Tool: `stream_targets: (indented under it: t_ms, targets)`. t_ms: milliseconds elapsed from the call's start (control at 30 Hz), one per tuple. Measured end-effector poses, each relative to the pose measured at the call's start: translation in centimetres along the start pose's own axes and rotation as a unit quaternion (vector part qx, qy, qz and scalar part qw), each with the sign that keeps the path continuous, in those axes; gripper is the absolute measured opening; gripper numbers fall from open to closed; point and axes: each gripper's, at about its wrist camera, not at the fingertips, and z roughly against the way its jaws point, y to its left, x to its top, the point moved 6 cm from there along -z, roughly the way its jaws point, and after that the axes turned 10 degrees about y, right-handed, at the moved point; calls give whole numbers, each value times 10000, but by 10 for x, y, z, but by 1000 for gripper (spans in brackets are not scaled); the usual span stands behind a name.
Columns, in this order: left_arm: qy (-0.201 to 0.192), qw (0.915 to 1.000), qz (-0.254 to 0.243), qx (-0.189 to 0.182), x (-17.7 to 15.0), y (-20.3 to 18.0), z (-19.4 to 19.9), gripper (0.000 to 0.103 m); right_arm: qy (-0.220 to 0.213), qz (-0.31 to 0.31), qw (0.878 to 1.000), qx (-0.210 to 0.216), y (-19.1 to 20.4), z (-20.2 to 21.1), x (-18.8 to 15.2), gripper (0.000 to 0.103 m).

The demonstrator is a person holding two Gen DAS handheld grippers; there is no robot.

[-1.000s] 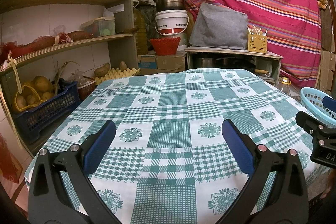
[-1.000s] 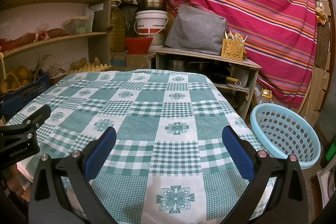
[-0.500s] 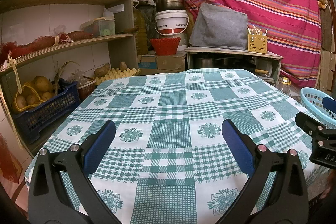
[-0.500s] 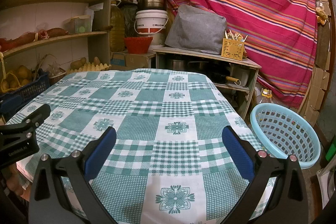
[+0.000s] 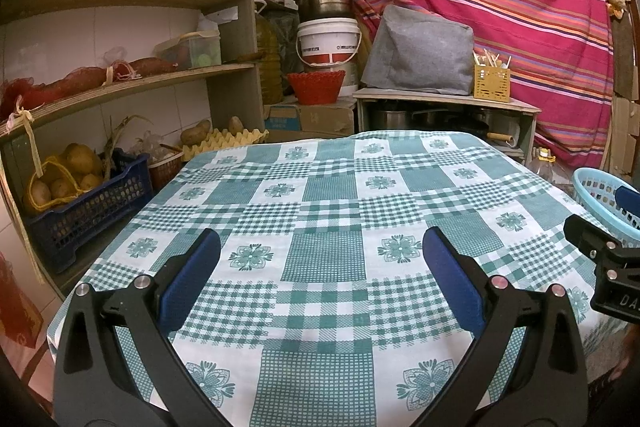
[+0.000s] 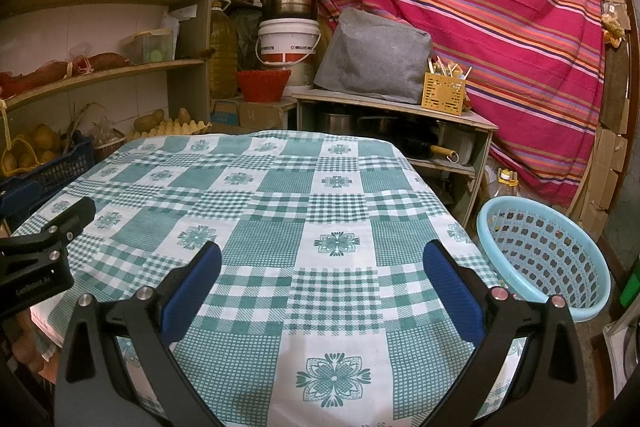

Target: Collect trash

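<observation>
A table under a green and white checked cloth (image 5: 328, 211) (image 6: 280, 211) fills both views, and I see no loose trash lying on it. My left gripper (image 5: 320, 251) hangs open over the near edge, nothing between its blue pads. My right gripper (image 6: 320, 259) is open too, over the near right part of the cloth. A light blue perforated basket (image 6: 544, 259) stands on the floor beside the table's right side; its rim (image 5: 592, 187) shows at the far right of the left wrist view. Each gripper's black body shows at the edge of the other's view.
Wooden shelves (image 5: 120, 91) with produce and containers line the left. A dark blue crate of potatoes (image 5: 84, 203) sits beside the table. Behind the table are a low cabinet (image 6: 392, 107), a white bucket (image 6: 288, 43) and a striped red cloth (image 6: 480, 7).
</observation>
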Motion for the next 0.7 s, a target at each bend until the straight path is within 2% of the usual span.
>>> stream_targets:
  t_ms: [700]
  targets:
    - [-24, 10000, -9, 20, 1, 1, 2, 98, 11, -4, 10000, -1, -1, 0, 0, 98]
